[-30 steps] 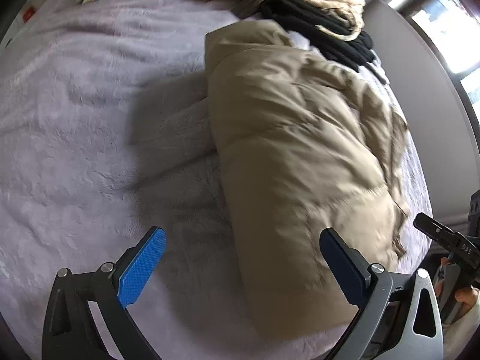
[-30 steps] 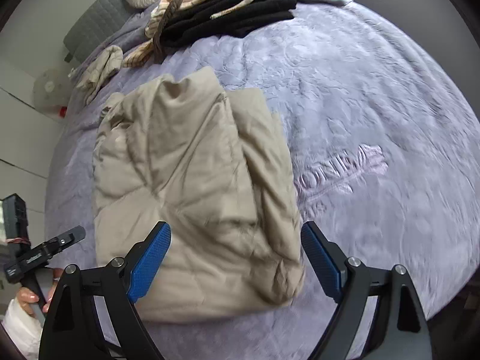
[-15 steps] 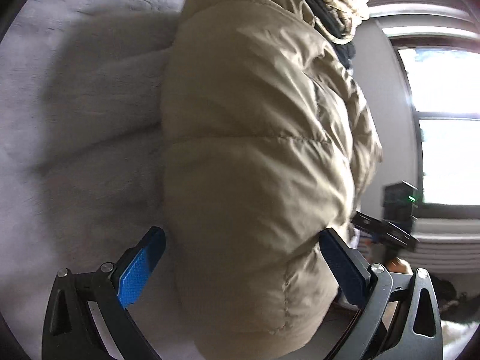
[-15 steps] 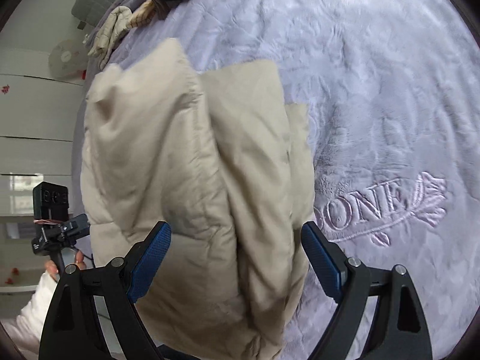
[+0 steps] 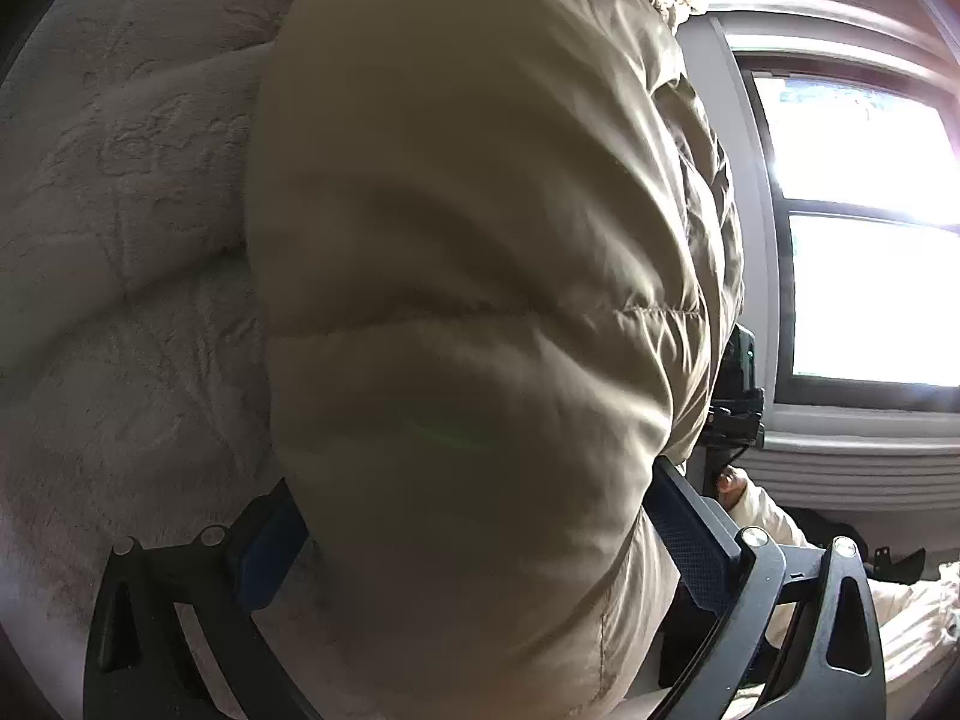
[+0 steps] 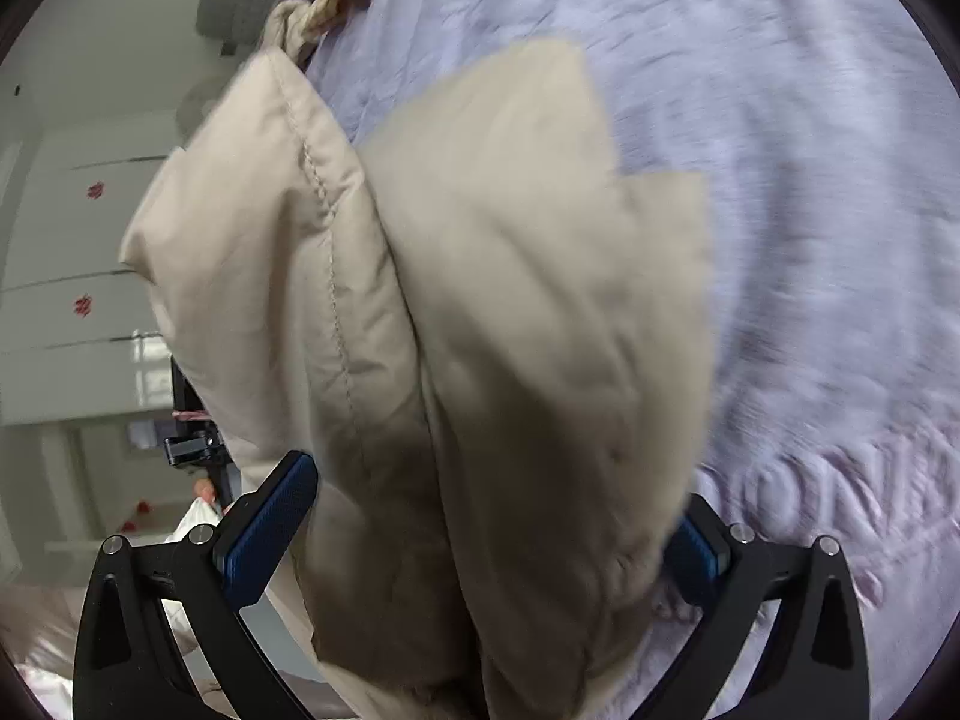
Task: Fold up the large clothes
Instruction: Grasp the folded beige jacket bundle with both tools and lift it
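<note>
The folded beige puffer jacket (image 5: 480,330) lies on the lavender blanket (image 6: 810,180). The left gripper (image 5: 480,546) straddles its end, jaws wide. The right gripper (image 6: 480,540) jaws are opening around the jacket's other end.

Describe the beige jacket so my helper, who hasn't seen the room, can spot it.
On the lavender bedspread, look at the near edge. The beige jacket lies there folded into a thick bundle; it is puffy, with stitched quilt seams, unlike the rope-like knit farther back.
</note>
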`<state>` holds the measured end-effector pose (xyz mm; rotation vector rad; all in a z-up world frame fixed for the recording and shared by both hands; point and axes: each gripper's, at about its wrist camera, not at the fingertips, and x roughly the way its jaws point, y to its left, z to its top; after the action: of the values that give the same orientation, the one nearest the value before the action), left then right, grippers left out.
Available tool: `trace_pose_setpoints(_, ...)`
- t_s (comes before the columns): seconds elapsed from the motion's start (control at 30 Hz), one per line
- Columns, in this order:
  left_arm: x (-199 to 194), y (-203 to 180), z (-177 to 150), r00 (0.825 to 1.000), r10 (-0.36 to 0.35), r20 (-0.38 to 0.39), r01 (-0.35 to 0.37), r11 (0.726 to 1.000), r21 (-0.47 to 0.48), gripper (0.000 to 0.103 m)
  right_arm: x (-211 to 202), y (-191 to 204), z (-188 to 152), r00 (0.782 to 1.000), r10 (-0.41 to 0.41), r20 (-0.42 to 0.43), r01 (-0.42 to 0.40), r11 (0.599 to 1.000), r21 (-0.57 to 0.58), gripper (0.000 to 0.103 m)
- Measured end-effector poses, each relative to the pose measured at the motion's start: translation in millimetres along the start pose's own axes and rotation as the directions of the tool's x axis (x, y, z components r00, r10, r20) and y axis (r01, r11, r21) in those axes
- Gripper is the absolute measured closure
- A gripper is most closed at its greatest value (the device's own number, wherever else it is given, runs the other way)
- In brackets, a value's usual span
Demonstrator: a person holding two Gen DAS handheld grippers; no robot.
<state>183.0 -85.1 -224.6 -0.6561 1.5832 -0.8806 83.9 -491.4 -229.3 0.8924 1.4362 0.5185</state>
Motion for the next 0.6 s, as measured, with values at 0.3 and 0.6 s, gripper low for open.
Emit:
trace_pose_setpoints(0.3,27,4,13,0.999,-0.022,-0.026,0.021,1.000,-0.014,0.000,27,-12,10,0.997,0.073,-0.017,-0.072,0.997,0.036,0.000)
trace_pose_setpoints(0.6,32,-21,12,0.997,0.075,0.028,-0.075,0.997,-0.005,0.003,32,-10,2,0.999,0.043,0.008,-0.044,0.994,0.097,0.004)
